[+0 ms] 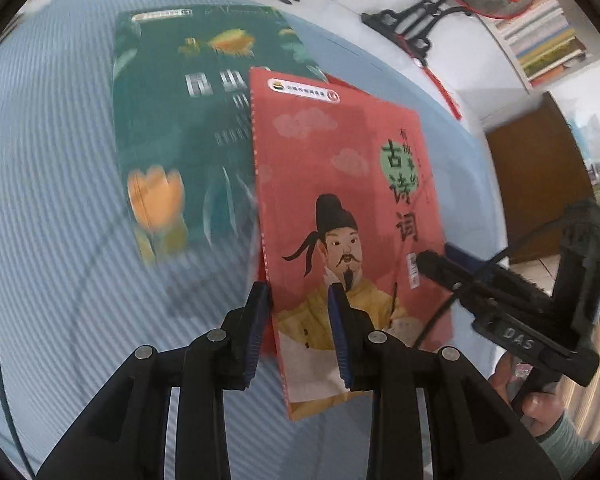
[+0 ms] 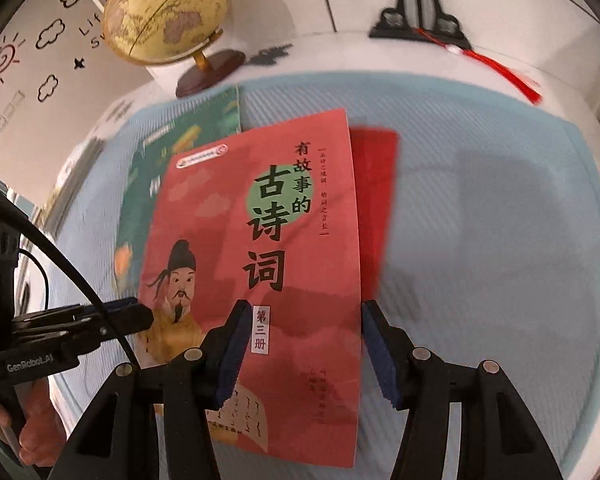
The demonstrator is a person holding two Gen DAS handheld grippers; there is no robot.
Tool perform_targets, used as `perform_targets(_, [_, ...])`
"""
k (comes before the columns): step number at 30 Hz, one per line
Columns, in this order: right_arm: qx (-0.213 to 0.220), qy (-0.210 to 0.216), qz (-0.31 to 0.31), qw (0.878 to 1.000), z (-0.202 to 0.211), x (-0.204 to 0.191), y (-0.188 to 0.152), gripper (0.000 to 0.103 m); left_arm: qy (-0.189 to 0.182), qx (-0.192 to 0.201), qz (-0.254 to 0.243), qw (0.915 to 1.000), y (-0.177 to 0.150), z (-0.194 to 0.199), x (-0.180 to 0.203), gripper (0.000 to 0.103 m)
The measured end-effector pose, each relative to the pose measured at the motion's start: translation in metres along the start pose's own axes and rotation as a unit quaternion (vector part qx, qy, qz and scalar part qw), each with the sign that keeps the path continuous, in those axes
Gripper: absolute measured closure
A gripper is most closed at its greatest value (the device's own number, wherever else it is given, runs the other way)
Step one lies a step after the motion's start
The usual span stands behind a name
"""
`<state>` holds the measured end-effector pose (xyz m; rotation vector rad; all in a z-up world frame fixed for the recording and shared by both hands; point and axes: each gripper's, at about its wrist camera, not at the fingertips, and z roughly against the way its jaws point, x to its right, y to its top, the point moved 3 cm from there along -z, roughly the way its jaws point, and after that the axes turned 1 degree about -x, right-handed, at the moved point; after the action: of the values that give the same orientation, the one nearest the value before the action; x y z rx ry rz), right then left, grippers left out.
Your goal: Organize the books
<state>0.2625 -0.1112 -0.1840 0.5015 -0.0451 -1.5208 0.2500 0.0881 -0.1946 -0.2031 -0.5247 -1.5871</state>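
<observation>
Gripping the pink book (image 1: 340, 184) from both sides: left claw (image 1: 300, 320) pinches its spine edge near the lower corner, blue pads on either face of the cover, and right claw (image 2: 300, 344) straddles its opposite long edge, one pad over the cover, the other just past the edge; whether that one truly clamps or only brackets the book I cannot tell. Pink book is lifted and tilted above a blue striped mat (image 1: 60, 200) on the white worktop (image 2: 480, 52). Beneath it, a green book (image 1: 172, 120) lies flat on the mat, partly overlapped on its right side. A red book (image 2: 376, 200) lies flat on the mat, showing past the pink one's right edge in the right view. Background blurred. Globe (image 2: 164, 12) on a wooden base stands at the worktop's far edge; black stand (image 1: 416, 20) with a red tassel (image 2: 508, 72) sits near the far right. A hand (image 2: 36, 432) holds the left handle
</observation>
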Motion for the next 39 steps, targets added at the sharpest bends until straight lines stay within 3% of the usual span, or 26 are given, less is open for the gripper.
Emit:
perform_targets(5, [-0.019, 0.018, 0.002, 1.0, 0.015, 0.009, -0.044, 0.048, -0.001, -0.027, 0.006, 0.9996, -0.046, -0.007, 0.013, 0.076])
perform_targets(9, [-0.017, 0.008, 0.011, 1.0, 0.023, 0.014, -0.062, 0.048, -0.01, -0.017, 0.034, 0.9992, -0.067, -0.004, 0.012, 0.076])
perform_targets(18, [0.0, -0.002, 0.059, 0.998, 0.021, 0.005, -0.075, 0.049, -0.025, -0.003, 0.072, 0.9971, -0.081, 0.0, 0.016, 0.076])
perform_targets(21, [0.011, 0.008, 0.058, 0.998, 0.023, 0.01, -0.08, 0.049, -0.071, 0.028, 0.069, 0.9947, -0.087, 0.025, 0.026, 0.076])
perform_targets(24, [0.011, 0.039, 0.034, 0.999, 0.024, 0.018, -0.078, 0.049, -0.15, 0.05, 0.07, 0.985, -0.085, 0.048, 0.039, 0.076])
perform_targets(25, [0.009, 0.053, 0.023, 0.998, 0.024, 0.022, -0.077, 0.049, -0.158, 0.054, 0.066, 0.9837, -0.084, 0.05, 0.044, 0.076])
perform_targets(29, [0.007, 0.074, 0.009, 0.997, 0.025, 0.029, -0.076, 0.049, -0.104, 0.061, 0.049, 0.9915, -0.082, 0.038, 0.052, 0.077])
perform_targets(31, [0.008, 0.076, 0.013, 0.997, 0.025, 0.028, -0.076, 0.049, -0.08, 0.053, 0.05, 0.9942, -0.086, 0.024, 0.048, 0.082])
perform_targets(34, [0.012, 0.074, 0.018, 0.997, 0.026, 0.028, -0.078, 0.049, -0.117, 0.016, 0.086, 0.9893, -0.091, -0.004, 0.043, 0.09])
perform_targets(37, [0.01, 0.076, 0.017, 0.997, 0.027, 0.028, -0.078, 0.049, -0.107, 0.012, 0.083, 0.9907, -0.091, -0.016, 0.049, 0.09])
perform_targets(39, [-0.003, 0.096, -0.005, 0.995, 0.029, 0.034, -0.075, 0.049, -0.122, 0.003, 0.094, 0.9881, -0.089, -0.022, 0.052, 0.092])
